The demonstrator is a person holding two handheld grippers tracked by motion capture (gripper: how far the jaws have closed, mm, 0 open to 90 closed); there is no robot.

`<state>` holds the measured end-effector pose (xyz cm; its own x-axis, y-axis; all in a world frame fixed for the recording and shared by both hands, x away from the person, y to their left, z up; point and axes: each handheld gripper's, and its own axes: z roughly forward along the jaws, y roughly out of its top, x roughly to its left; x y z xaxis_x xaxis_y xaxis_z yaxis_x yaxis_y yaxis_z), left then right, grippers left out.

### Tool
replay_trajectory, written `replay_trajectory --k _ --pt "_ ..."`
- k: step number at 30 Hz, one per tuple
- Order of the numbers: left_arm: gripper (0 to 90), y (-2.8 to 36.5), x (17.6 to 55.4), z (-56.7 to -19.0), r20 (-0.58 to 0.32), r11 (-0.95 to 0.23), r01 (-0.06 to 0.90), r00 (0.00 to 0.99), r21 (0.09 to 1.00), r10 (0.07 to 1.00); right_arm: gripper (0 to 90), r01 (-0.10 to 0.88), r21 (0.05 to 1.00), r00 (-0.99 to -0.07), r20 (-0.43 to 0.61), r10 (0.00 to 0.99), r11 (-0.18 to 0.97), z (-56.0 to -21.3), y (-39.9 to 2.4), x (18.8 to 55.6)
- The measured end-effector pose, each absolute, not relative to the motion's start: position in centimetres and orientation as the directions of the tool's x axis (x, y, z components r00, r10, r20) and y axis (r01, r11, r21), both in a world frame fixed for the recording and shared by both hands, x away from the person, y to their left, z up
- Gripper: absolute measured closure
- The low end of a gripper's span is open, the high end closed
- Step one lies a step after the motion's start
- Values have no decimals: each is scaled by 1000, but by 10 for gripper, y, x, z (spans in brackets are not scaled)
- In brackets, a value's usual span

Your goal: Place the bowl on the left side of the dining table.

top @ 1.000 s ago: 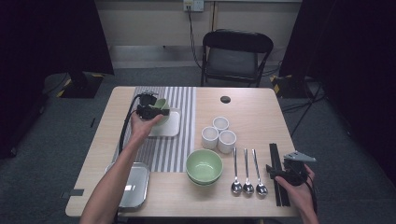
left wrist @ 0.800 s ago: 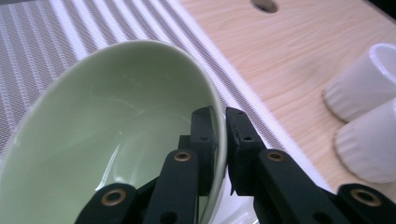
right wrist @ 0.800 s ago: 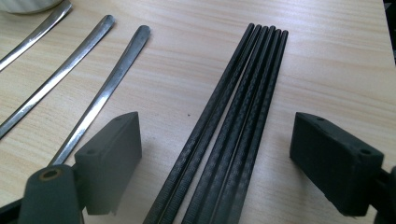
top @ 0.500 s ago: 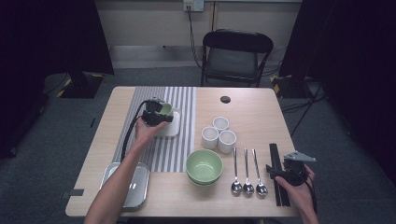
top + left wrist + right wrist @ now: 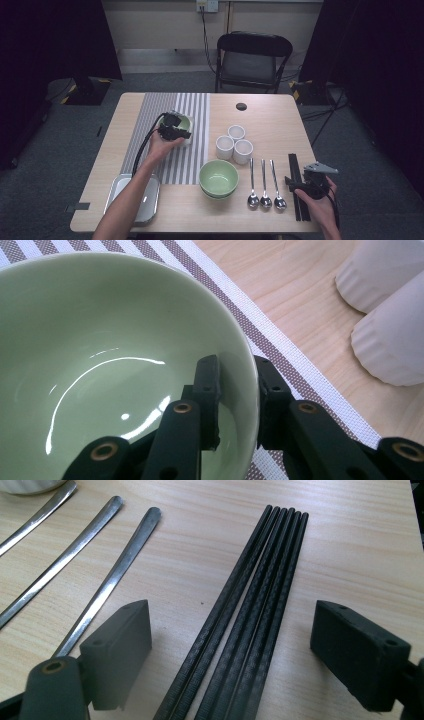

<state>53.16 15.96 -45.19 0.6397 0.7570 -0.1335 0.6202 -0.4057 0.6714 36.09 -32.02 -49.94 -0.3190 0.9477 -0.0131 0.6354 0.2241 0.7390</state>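
A small green bowl (image 5: 100,340) rests on the striped placemat (image 5: 175,165) at the table's left middle, where the bowl (image 5: 182,121) peeks out beyond the hand. My left gripper (image 5: 236,362) straddles its right rim, one finger (image 5: 207,390) inside and the other outside. Its jaws have just been opening, and the inner pad stands slightly off the wall. In the high view the left gripper (image 5: 175,131) sits over the bowl's near side. My right gripper (image 5: 230,645) is open wide, low over a bundle of black chopsticks (image 5: 250,605) lying between its jaws. The right gripper (image 5: 306,184) is at the table's right front.
Larger stacked green bowls (image 5: 218,177) sit at front centre. Three white cups (image 5: 235,142) stand behind them, close to the small bowl's right (image 5: 390,315). Three spoons (image 5: 265,185) lie left of the chopsticks. A metal tray (image 5: 135,197) is at front left, under the left forearm.
The left hand has come down and nearer with the bowl, which now rests on the placemat. Its jaws have loosened around the rim. The right hand has kept still.
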Motion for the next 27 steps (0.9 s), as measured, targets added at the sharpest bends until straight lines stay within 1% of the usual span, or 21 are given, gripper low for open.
replay_trajectory --k 3,5,6,7,9,10,14,15,16,17,18,19,20,21,25,27 --pt "747 164 532 -450 -157 -406 631 645 662 747 159 635 739 -319 -13 948 224 -499 -320 361" --pt "700 168 532 -449 -183 -382 636 640 671 746 159 635 739 -319 -13 948 224 -499 -320 361" --pt "669 172 531 -447 -172 -382 635 635 671 753 159 635 739 -318 -14 948 223 -499 -320 361" --pt "632 173 530 -446 -181 -377 638 635 672 751 159 635 739 -319 -13 948 224 -499 -320 361" --pt "591 176 528 -444 -165 -394 632 642 667 749 159 635 739 -318 -13 948 223 -499 -320 361" --pt "586 178 527 -443 -175 -397 629 652 668 738 159 635 739 -317 -13 948 223 -499 -320 361" --pt "562 182 525 -439 -155 -411 623 654 665 741 159 635 739 -318 -13 948 223 -499 -320 361" --pt "574 182 526 -439 -131 -437 614 664 658 736 159 635 739 -318 -13 948 224 -499 -320 361" --pt "594 182 527 -440 -143 -439 610 675 659 723 159 635 739 -320 -13 947 224 -499 -320 361" --pt "659 181 528 -441 -149 -446 598 693 666 706 159 635 739 -318 -13 948 223 -499 -320 361" --pt "699 179 528 -441 -133 -459 592 696 662 705 159 636 739 -318 -13 948 223 -499 -320 361" --pt "714 178 528 -441 -137 -459 589 701 665 700 159 636 739 -318 -13 948 223 -499 -320 361" --pt "758 176 529 -442 -145 -457 587 706 668 694 159 635 739 -319 -13 948 224 -499 -320 361" --pt "783 175 530 -442 -138 -464 574 716 675 684 159 635 739 -319 -13 948 224 -499 -320 361" --pt "801 174 534 -442 -122 -473 569 715 672 688 159 636 739 -318 -13 948 223 -499 -320 361" --pt "802 176 536 -443 -136 -452 580 703 678 698 159 635 739 -319 -13 948 224 -499 -320 361"
